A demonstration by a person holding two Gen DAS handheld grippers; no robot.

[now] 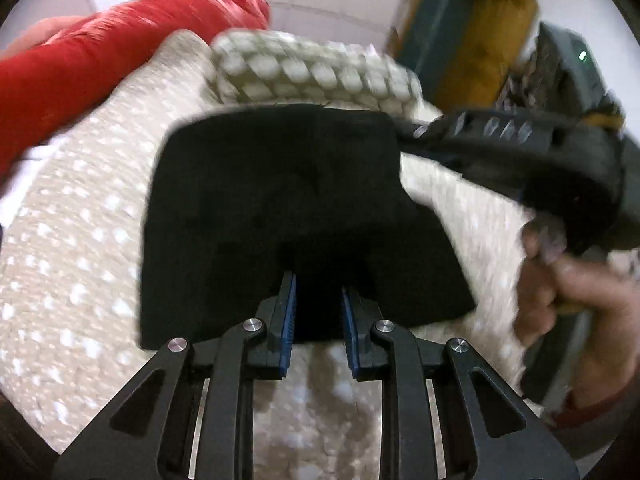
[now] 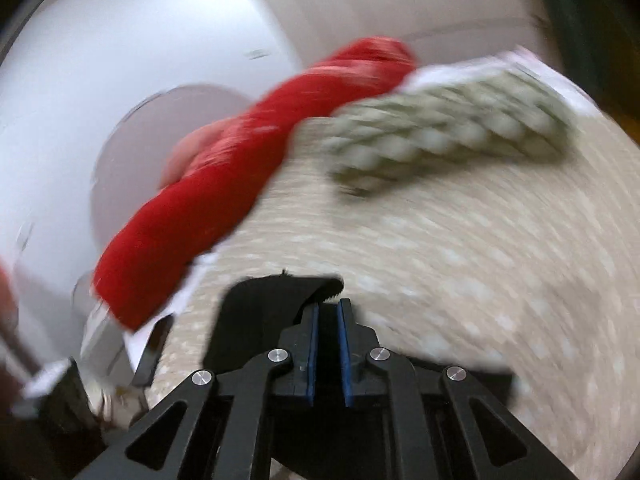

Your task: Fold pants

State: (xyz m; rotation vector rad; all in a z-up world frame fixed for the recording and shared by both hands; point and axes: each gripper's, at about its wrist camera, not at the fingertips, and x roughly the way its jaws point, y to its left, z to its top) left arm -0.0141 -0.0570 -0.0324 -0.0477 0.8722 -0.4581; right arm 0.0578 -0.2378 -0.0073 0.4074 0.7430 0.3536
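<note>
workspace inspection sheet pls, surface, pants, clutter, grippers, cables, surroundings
surface: beige bedcover with pale dots, blurred.
job's things: black pants, lifted off the cover and held at two edges.
clutter: red cloth along the far edge; grey-and-white patterned cushion beside it.
grippers: left gripper shut on the pants; right gripper shut on the pants, a hand on its handle.
cables: nothing seen.
surroundings: white wall; yellow and teal furniture, too blurred to identify.
</note>
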